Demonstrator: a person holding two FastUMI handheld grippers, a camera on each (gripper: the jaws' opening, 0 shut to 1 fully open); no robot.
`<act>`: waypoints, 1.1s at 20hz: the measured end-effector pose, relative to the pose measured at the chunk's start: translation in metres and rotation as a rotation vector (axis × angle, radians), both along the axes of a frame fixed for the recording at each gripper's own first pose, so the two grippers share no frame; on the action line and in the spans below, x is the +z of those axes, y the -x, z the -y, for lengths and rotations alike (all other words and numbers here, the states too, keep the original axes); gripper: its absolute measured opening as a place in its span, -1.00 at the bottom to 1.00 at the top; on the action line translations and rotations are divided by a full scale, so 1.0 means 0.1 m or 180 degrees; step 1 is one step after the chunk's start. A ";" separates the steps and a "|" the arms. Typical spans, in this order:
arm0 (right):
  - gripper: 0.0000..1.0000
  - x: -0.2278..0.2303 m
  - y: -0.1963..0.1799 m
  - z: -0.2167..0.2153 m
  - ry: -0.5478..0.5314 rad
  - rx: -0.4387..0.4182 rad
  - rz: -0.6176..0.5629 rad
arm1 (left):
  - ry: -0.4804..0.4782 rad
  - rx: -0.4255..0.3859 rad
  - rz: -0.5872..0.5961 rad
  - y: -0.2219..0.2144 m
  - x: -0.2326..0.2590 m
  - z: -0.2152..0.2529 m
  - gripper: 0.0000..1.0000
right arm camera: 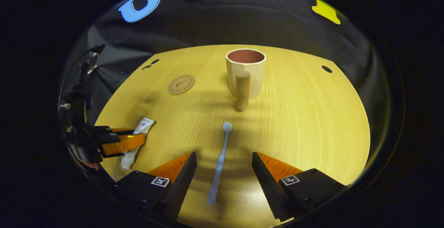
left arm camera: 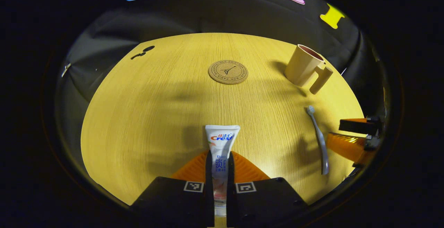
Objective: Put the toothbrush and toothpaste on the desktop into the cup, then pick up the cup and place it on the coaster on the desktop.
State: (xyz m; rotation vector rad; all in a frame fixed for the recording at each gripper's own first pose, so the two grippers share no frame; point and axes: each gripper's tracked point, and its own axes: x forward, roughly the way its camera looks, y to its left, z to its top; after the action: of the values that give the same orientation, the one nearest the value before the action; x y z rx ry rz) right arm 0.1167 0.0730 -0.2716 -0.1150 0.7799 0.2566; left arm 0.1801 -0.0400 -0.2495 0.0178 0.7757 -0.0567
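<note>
A white toothpaste tube [left arm camera: 222,139] lies lengthwise between my left gripper's fingers, and the left gripper [left arm camera: 220,156] is shut on it low over the wooden desktop [left arm camera: 145,117]. The pale blue toothbrush [right arm camera: 219,162] lies on the desktop, bristles pointing away, between the spread fingers of my open right gripper [right arm camera: 224,156], which do not touch it. Beyond it the beige cup [right arm camera: 245,73] stands upright and empty, handle toward me. A round cork coaster [right arm camera: 181,84] sits left of the cup. The left gripper view also shows the coaster [left arm camera: 228,72], cup [left arm camera: 303,65], toothbrush [left arm camera: 319,138] and right gripper [left arm camera: 334,131].
The desktop has a dark cable hole [right arm camera: 326,69] at its far right and another [left arm camera: 148,49] at its far left. Black cloth wall rises right behind the table's far edge. In the right gripper view, the left gripper [right arm camera: 133,135] holds the tube [right arm camera: 143,125] near the left edge.
</note>
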 end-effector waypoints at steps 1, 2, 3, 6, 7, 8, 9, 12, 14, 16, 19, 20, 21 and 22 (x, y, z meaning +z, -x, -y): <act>0.98 -0.05 0.00 0.00 0.0038 -0.0038 -0.0061 | 0.0004 -0.0005 0.0028 0.00 -0.01 0.00 -0.61; 0.97 -0.10 -0.01 0.01 0.0076 -0.0083 -0.0115 | 0.0008 -0.0009 0.0049 0.00 -0.01 0.00 -0.61; 0.98 -0.15 -0.03 0.02 0.0104 -0.0132 -0.0152 | 0.0015 -0.0015 0.0063 0.00 -0.02 0.00 -0.61; 0.96 -0.25 -0.06 0.02 0.0181 -0.0217 -0.0236 | 0.0072 0.0007 0.0105 0.00 -0.01 0.01 -0.61; 0.94 -0.25 -0.11 0.02 0.0232 -0.0208 -0.0189 | 0.0085 -0.0004 0.0108 0.00 -0.02 0.01 -0.61; 0.88 -0.26 -0.11 0.03 0.0287 -0.0200 -0.0219 | 0.0090 -0.0032 0.0102 0.02 -0.02 0.01 -0.61; 0.80 -0.26 -0.12 0.01 0.0319 -0.0193 -0.0216 | 0.0094 -0.0055 0.0102 0.03 -0.02 0.01 -0.61; 0.19 -0.27 -0.08 -0.04 0.0335 -0.0240 -0.0306 | 0.0089 -0.0075 0.0089 0.07 -0.01 0.00 -0.61; -0.36 -0.28 -0.08 -0.06 0.0350 -0.0242 -0.0313 | 0.0059 -0.0071 0.0082 0.08 -0.02 0.01 -0.60; -0.72 -0.27 -0.09 -0.08 0.0340 -0.0233 -0.0287 | 0.0023 -0.0075 0.0076 0.08 -0.02 0.01 -0.60; -0.84 -0.27 -0.08 -0.11 0.0288 -0.0125 -0.0340 | 0.0004 -0.0067 0.0067 0.09 -0.02 0.01 -0.62; -0.90 -0.29 -0.09 -0.11 0.0314 -0.0026 -0.0350 | -0.0003 -0.0071 0.0069 0.08 -0.03 0.01 -0.61; -0.90 -0.28 -0.07 -0.12 0.0329 0.0041 -0.0349 | -0.0008 -0.0067 0.0070 0.08 -0.03 0.01 -0.61; -0.89 -0.28 -0.07 -0.11 0.0300 0.0068 -0.0365 | -0.0010 -0.0057 0.0072 0.08 -0.02 0.02 -0.61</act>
State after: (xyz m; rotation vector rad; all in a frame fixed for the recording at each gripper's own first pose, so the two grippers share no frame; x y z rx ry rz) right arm 0.1235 0.0844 -0.2994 -0.1991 0.9054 0.2484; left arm 0.1718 -0.0417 -0.2520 0.0284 0.7531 -0.0720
